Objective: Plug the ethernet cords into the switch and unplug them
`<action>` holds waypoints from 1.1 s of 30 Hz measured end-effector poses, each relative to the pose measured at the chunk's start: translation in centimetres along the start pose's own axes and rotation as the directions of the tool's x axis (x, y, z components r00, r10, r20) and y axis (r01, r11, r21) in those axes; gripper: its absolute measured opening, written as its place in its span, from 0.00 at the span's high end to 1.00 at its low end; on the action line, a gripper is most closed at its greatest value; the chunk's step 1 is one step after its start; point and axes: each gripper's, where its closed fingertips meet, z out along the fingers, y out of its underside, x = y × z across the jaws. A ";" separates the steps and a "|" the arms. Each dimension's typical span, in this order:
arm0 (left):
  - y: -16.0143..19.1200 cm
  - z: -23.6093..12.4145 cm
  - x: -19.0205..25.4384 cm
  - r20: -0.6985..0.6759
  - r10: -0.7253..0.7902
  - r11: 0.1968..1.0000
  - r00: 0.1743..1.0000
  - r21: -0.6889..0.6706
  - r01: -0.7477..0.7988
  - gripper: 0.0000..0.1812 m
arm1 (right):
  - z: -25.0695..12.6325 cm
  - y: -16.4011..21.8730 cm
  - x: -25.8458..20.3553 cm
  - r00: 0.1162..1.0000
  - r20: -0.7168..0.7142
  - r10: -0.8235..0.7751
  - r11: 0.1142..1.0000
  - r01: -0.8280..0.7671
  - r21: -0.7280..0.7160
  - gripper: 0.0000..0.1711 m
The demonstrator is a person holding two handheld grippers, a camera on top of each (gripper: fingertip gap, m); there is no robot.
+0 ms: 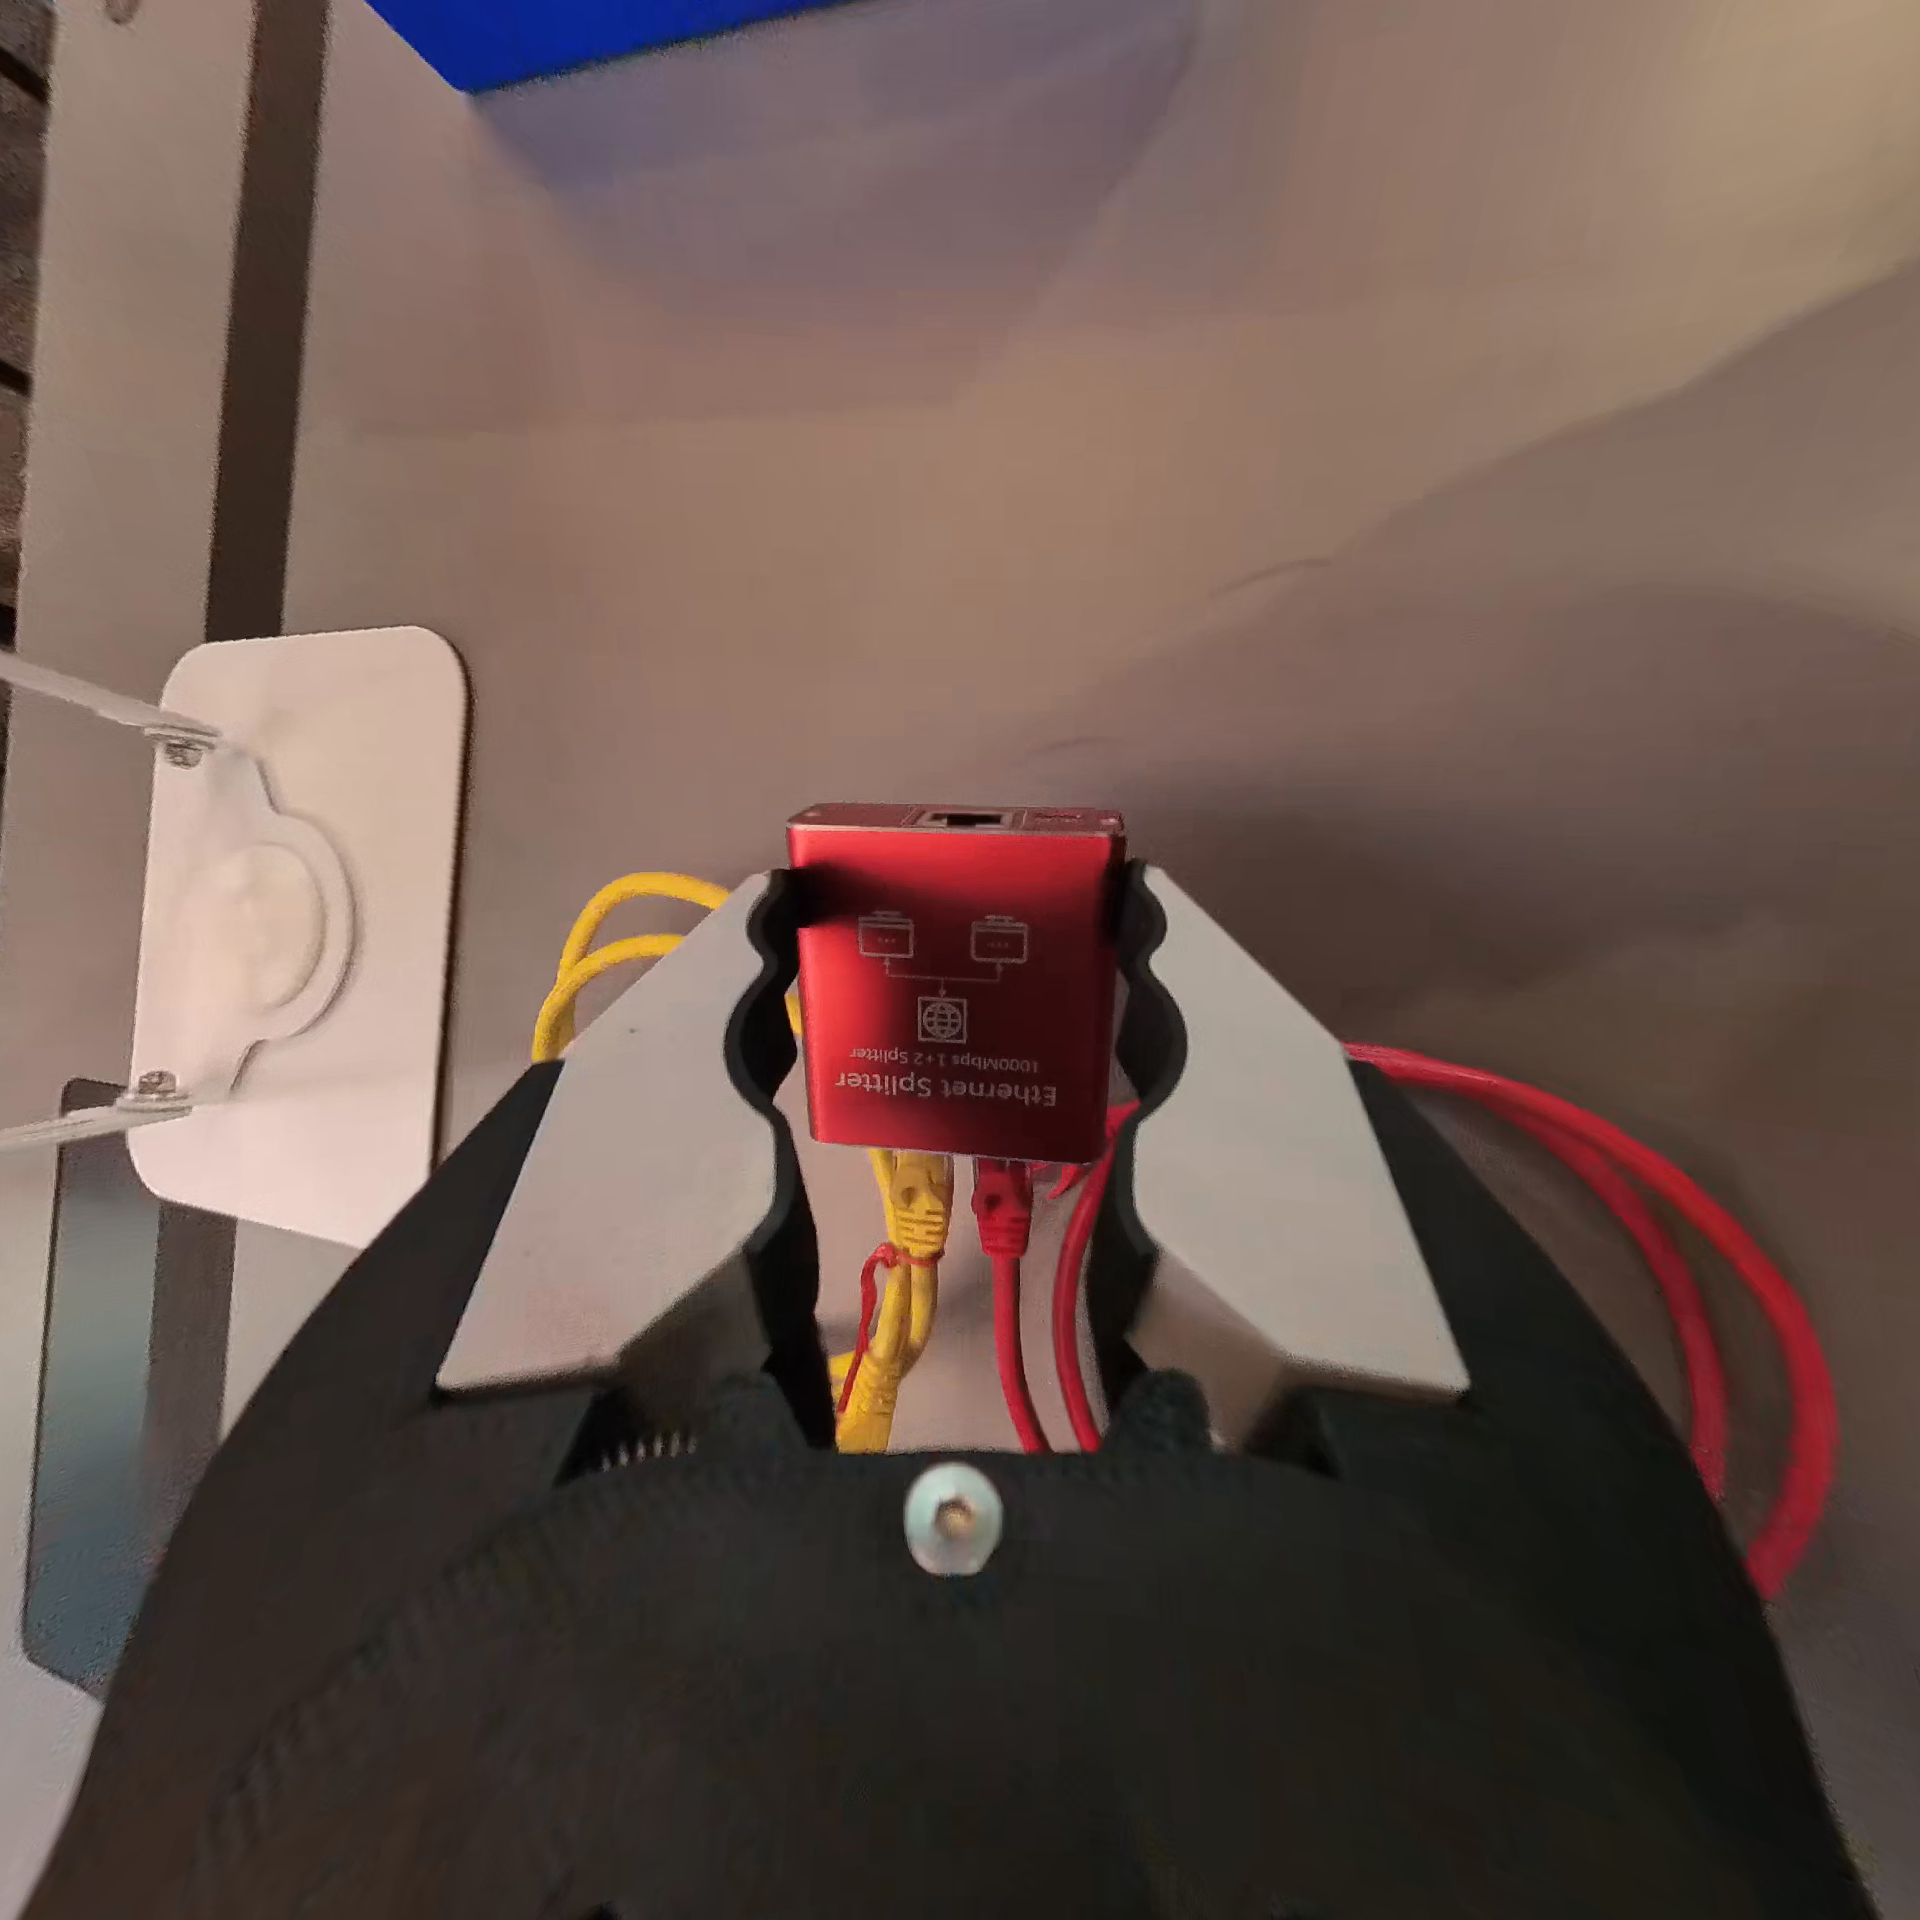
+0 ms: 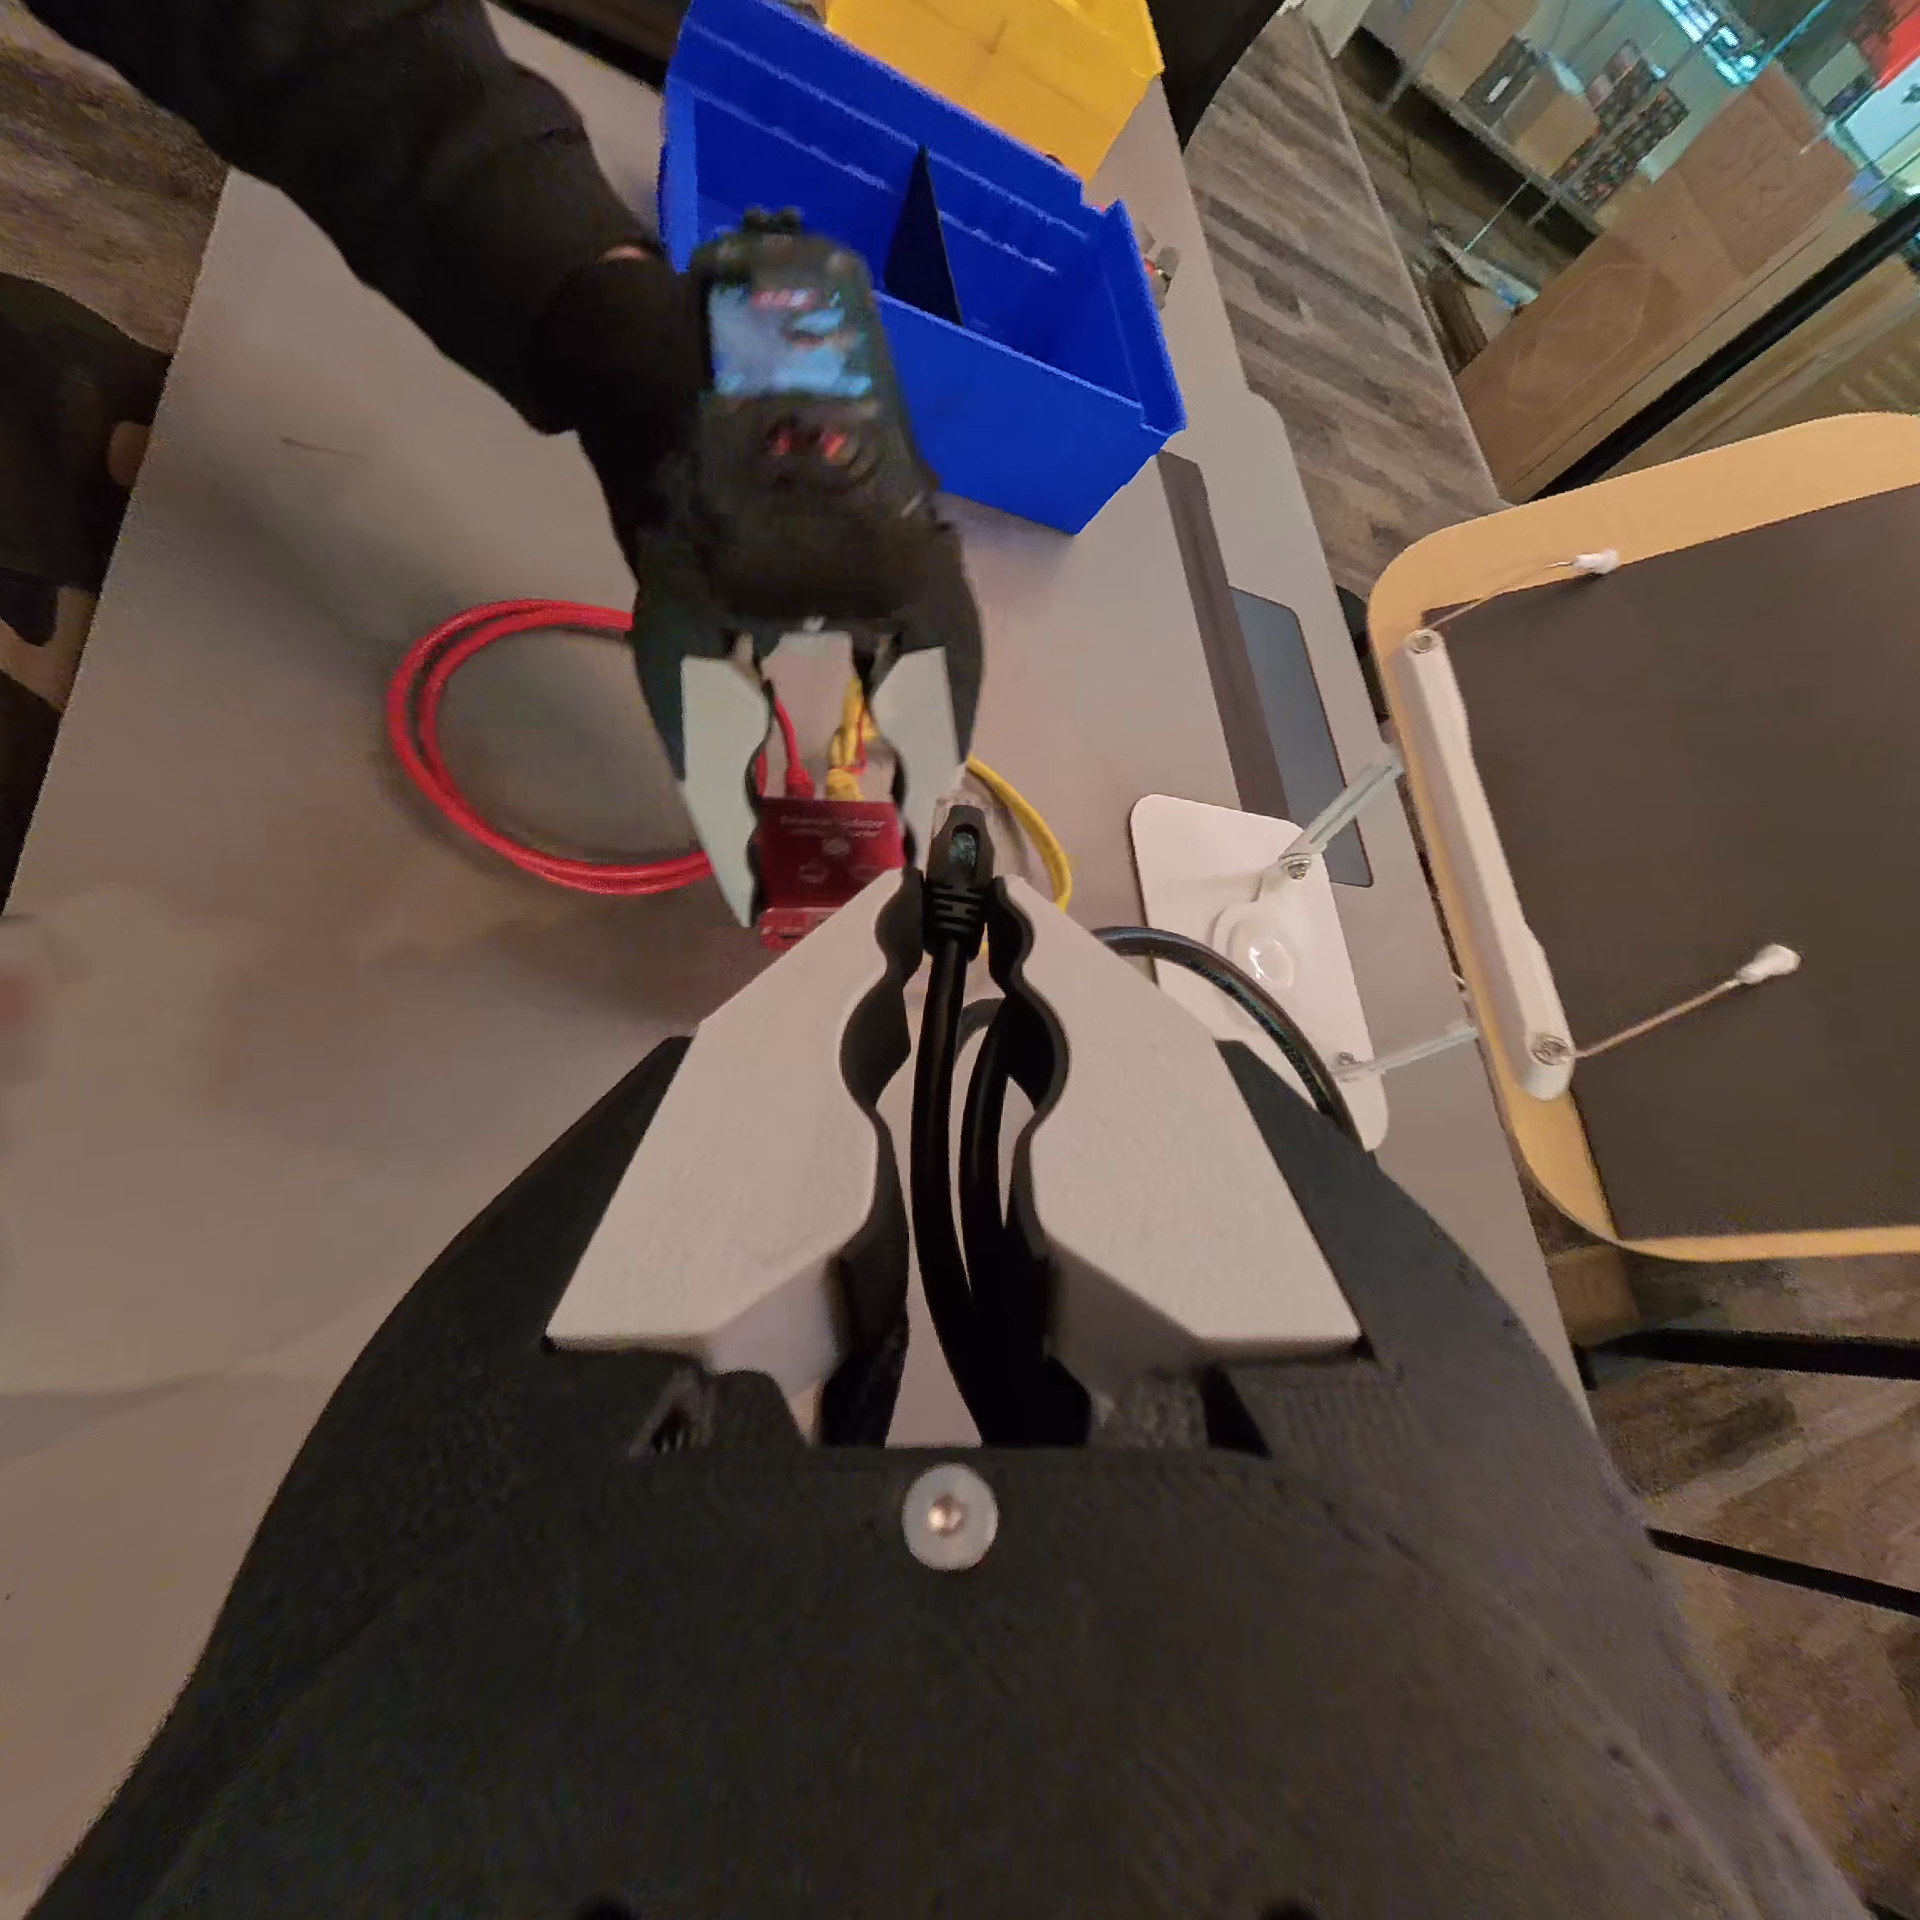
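Observation:
My left gripper (image 1: 956,888) is shut on the red switch (image 1: 956,1018), clamping its two sides and holding it over the grey table. A yellow cord (image 1: 920,1205) and a red cord (image 1: 1003,1210) are plugged into the switch's near end. The single port (image 1: 966,819) on its far end is empty. My right gripper (image 2: 954,885) is shut on the black cord (image 2: 940,1091) just behind its plug (image 2: 961,831). The plug tip is close to the switch (image 2: 826,847) held by the left gripper (image 2: 826,873), a little to the right of the empty port, not inserted.
A blue bin (image 2: 935,312) and a yellow bin (image 2: 997,62) stand at the table's far side. The red cord loops (image 2: 468,748) lie on the table to the left. A white plate with a clear bracket (image 2: 1247,914) sits to the right, beside a chair (image 2: 1662,831).

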 end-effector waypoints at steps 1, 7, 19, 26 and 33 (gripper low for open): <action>-0.3 -0.8 -0.4 -0.006 -0.016 1.000 1.000 0.024 0.017 0.67 | 0.5 0.1 -0.2 1.000 0.015 0.001 1.000 -0.001 -0.001 0.94; -1.7 -3.6 -1.5 -0.037 -0.068 0.990 0.997 0.120 0.072 0.67 | 3.8 1.5 -1.4 0.996 0.091 0.005 0.999 0.000 -0.054 0.94; -3.0 -3.9 -0.2 -0.095 -0.025 0.986 0.995 0.163 0.041 0.67 | 6.8 4.7 -2.8 0.987 0.161 0.008 0.984 0.021 -0.175 0.94; -3.0 -3.5 0.3 -0.116 -0.014 0.990 0.993 0.140 0.030 0.67 | 6.9 4.7 -3.3 0.983 0.185 -0.006 0.982 0.041 -0.184 0.94; -3.5 -3.8 0.4 -0.129 -0.023 0.986 0.991 0.161 0.044 0.67 | 6.6 4.4 -3.4 0.981 0.196 0.007 0.986 0.026 -0.164 0.94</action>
